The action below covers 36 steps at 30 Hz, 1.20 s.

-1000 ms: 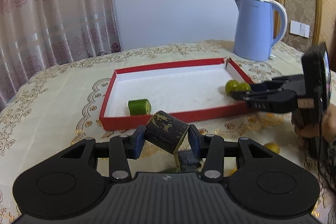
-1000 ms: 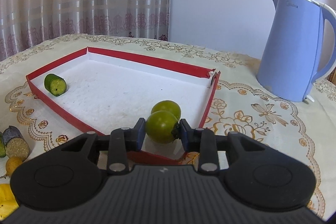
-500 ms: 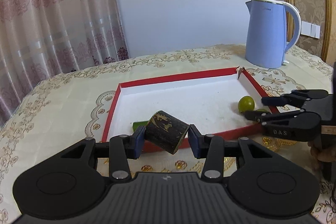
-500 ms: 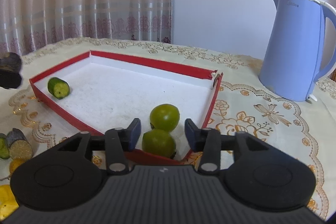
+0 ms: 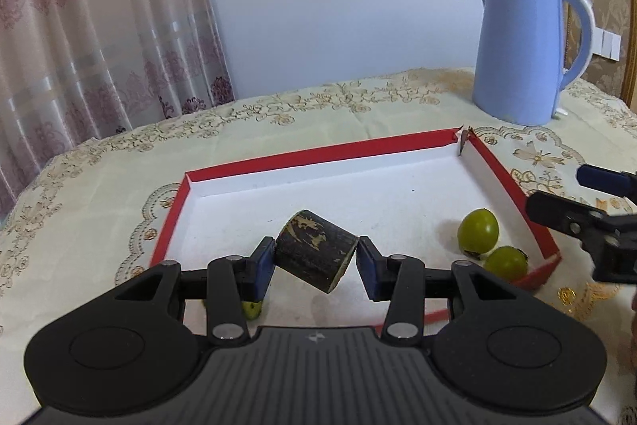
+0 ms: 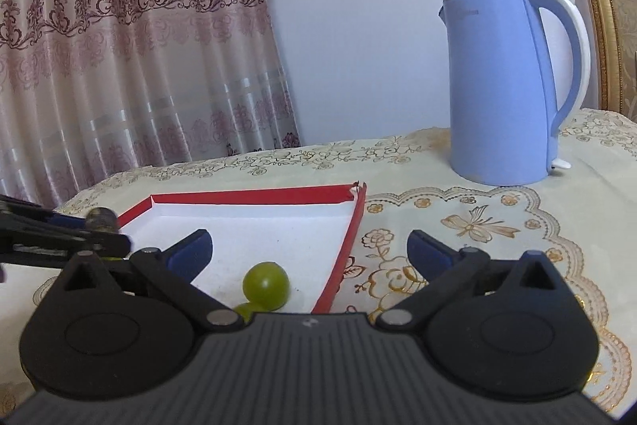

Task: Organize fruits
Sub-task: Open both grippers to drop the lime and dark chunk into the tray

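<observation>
My left gripper [image 5: 314, 261] is shut on a dark, mottled cylinder-shaped fruit piece [image 5: 314, 251], held tilted above the near part of the red tray [image 5: 318, 154]. Two round green fruits [image 5: 477, 232] [image 5: 507, 263] lie in the tray's right near corner. A green piece [image 5: 251, 309] peeks out behind the left finger. My right gripper [image 6: 308, 247] hangs over that corner with its jaws opening wide and nothing between the pads. Below it lies one green fruit [image 6: 266, 284], and the other [image 6: 243, 311] is half hidden. The left gripper [image 6: 79, 230] shows at the left edge.
A blue electric kettle [image 6: 501, 86] stands on the patterned tablecloth beyond the tray's far right corner. A curtain hangs behind the table on the left. The tray's white floor [image 5: 358, 194] is bare in the middle and at the back.
The right gripper let go of the green fruit, which now lies beside the other one, and its jaws spread wide. The left gripper carried the dark piece forward over the tray.
</observation>
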{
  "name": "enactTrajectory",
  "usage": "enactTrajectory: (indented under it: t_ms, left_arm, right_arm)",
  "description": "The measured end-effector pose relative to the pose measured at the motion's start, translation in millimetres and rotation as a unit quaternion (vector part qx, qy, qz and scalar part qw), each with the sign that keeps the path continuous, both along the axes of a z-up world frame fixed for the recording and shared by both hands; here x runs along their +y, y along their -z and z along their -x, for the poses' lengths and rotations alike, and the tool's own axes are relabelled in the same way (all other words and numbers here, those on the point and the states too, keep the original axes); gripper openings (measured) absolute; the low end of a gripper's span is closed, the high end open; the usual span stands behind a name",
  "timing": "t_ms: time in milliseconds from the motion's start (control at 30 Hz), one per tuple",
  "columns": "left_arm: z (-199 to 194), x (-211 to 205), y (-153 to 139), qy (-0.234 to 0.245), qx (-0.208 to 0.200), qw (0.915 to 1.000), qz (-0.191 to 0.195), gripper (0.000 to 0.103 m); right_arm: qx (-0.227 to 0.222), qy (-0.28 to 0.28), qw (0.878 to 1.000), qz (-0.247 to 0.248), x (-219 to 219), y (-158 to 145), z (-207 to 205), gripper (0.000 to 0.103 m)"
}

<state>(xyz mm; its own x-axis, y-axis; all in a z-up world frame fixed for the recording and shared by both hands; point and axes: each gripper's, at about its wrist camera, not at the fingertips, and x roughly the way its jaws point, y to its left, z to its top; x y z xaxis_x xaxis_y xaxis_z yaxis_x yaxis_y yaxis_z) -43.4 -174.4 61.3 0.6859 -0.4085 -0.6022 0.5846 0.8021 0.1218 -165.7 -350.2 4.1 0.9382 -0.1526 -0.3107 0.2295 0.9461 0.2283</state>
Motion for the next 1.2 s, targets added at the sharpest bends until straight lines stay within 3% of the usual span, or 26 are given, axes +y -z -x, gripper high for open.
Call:
enactTrajectory:
  t_ms: [433,967,1200]
  left_arm:
    - [-22,-11,21,-0.009,0.039,0.9991,-0.008,0.044]
    - [-19,-12,22,-0.008,0.038,0.9991,-0.014,0.045]
    - [-16,-10,18,-0.008,0.029,0.9995,-0.01,0.06]
  right_arm:
    - [0.015,-0.005,1.0,0.0,1,2,-4,0.103]
    - [0.024,-0.01,1.0,0.0,1,4,-7,0.103]
    - [0.024,-0.011,1.0,-0.001,1,5,-6,0.103]
